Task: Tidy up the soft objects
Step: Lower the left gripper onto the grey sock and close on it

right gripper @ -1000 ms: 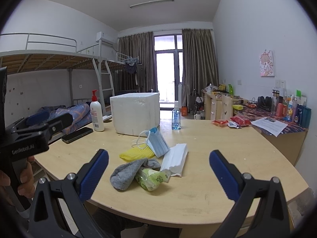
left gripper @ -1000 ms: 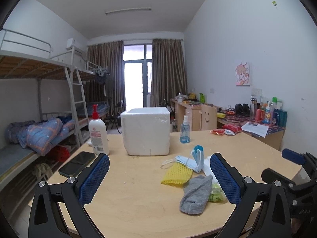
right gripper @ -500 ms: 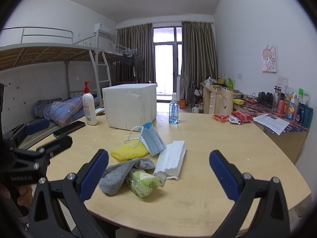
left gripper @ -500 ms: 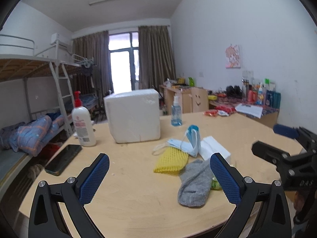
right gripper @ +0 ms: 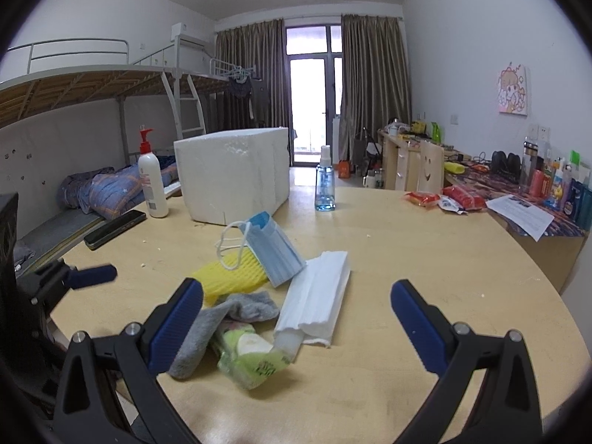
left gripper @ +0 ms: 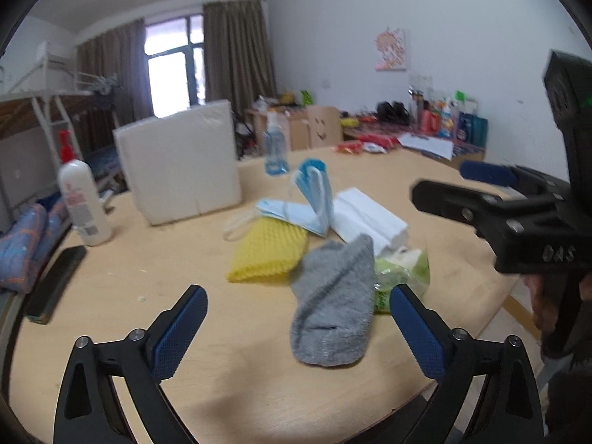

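Note:
A pile of soft things lies on the round wooden table point(left gripper: 140, 259): a grey sock point(left gripper: 333, 303) point(right gripper: 207, 329), a yellow mesh cloth point(left gripper: 268, 255), a blue face mask point(left gripper: 312, 196), a white folded pack point(left gripper: 370, 218) and a green packet point(right gripper: 248, 355). My left gripper point(left gripper: 296, 292) hovers low over the sock. Its jaws are closing but still wide, the sock lying ahead between them, untouched. My right gripper point(right gripper: 296, 286) stands open over the pile from the other side, holding nothing. A white foam box point(left gripper: 177, 162) stands behind the pile.
A lotion pump bottle point(left gripper: 83, 199) and a dark phone point(left gripper: 55, 285) sit at the table's left edge. A blue spray bottle point(right gripper: 325, 185) stands beyond the box. Snack packets point(right gripper: 444, 196) and a cluttered desk are at the right. Bunk beds line the left wall.
Both grippers have come closer to the pile and tilted down. The left one swung right, so the sock now lies between its fingers. Nothing has been picked up.

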`<state>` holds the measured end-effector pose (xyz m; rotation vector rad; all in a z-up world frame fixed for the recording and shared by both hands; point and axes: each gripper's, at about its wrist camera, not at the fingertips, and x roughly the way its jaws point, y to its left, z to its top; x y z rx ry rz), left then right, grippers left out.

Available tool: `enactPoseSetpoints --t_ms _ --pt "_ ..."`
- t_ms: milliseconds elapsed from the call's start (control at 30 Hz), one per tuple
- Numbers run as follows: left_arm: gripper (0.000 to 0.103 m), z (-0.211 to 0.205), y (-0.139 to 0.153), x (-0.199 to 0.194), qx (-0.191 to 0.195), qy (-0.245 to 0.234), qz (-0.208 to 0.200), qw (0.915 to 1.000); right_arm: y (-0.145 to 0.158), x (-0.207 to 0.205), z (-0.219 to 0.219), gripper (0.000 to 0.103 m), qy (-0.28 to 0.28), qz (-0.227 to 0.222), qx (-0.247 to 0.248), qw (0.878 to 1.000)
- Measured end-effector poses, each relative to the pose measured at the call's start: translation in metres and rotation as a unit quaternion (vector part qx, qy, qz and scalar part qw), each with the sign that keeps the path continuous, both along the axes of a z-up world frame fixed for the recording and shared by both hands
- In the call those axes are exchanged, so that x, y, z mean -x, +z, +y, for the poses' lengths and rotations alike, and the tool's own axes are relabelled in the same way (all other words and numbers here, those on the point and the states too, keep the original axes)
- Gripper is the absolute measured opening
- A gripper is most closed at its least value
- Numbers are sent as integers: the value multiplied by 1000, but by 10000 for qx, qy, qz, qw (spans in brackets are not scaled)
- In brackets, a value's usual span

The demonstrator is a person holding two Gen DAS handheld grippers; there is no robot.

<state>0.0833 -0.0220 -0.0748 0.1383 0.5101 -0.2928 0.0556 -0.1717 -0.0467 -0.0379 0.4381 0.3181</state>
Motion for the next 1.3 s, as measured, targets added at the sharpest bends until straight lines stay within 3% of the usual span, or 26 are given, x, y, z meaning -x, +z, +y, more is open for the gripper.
enactPoseSetpoints --t_ms 333,633,867,1000,1300 --pt "79 -10 -15 -29 6 -608 702 9957 -5 -36 2 103 129 425 -90 9990" --pt "52 -11 -28 -43 114 -793 1168 9899 -5 -57 10 103 236 630 -50 9977" --pt "25 -7 -29 -47 178 -832 1177 9894 -8 -69 22 103 366 800 131 9960" --pt "18 -4 -30 -50 226 -811 1168 9896 -6 -74 33 103 466 814 241 9953" --pt "15 6 -32 -52 496 -874 1141 9884 -2 -95 57 102 743 927 474 9918"
